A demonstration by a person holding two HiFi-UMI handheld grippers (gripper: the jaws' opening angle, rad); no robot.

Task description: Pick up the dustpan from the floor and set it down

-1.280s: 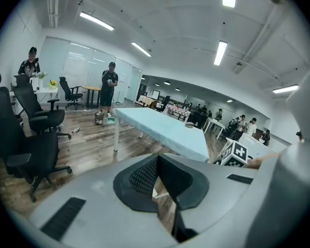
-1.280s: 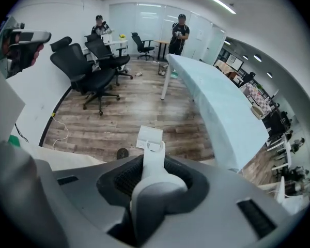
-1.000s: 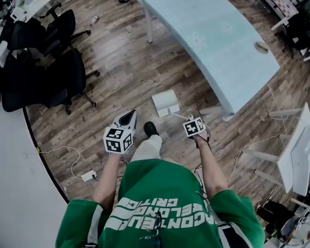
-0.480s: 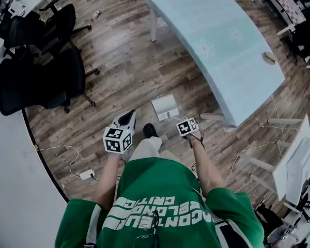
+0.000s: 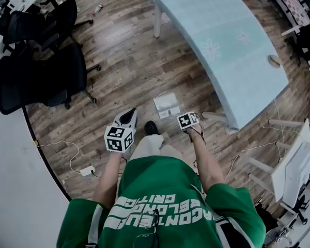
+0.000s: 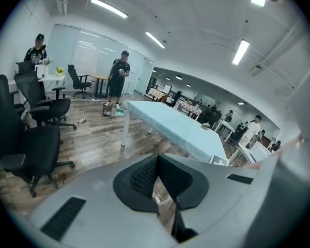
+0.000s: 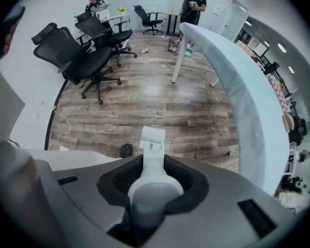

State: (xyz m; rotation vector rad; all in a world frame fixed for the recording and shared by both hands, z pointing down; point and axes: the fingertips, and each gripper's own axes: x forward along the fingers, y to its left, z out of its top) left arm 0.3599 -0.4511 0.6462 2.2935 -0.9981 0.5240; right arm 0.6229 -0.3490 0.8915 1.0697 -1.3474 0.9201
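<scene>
While the dustpan (image 7: 154, 137) juts out beyond the jaws, the right hand-held gripper (image 7: 150, 182) clamps its handle (image 7: 152, 161)

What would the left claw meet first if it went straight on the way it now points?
Most likely the floor, short of the table leg; nothing else shows in that line, though depth is unclear.

This is an open-plan office. Black swivel chairs (image 5: 51, 81) stand on a wood-plank floor (image 5: 124, 71) beside a long pale-blue table (image 5: 222, 40). Strip lights (image 6: 109, 8) run along the ceiling, glass partitions (image 6: 88, 50) close the far end, and people (image 6: 119, 76) stand among more desks (image 6: 51, 79) there.
</scene>
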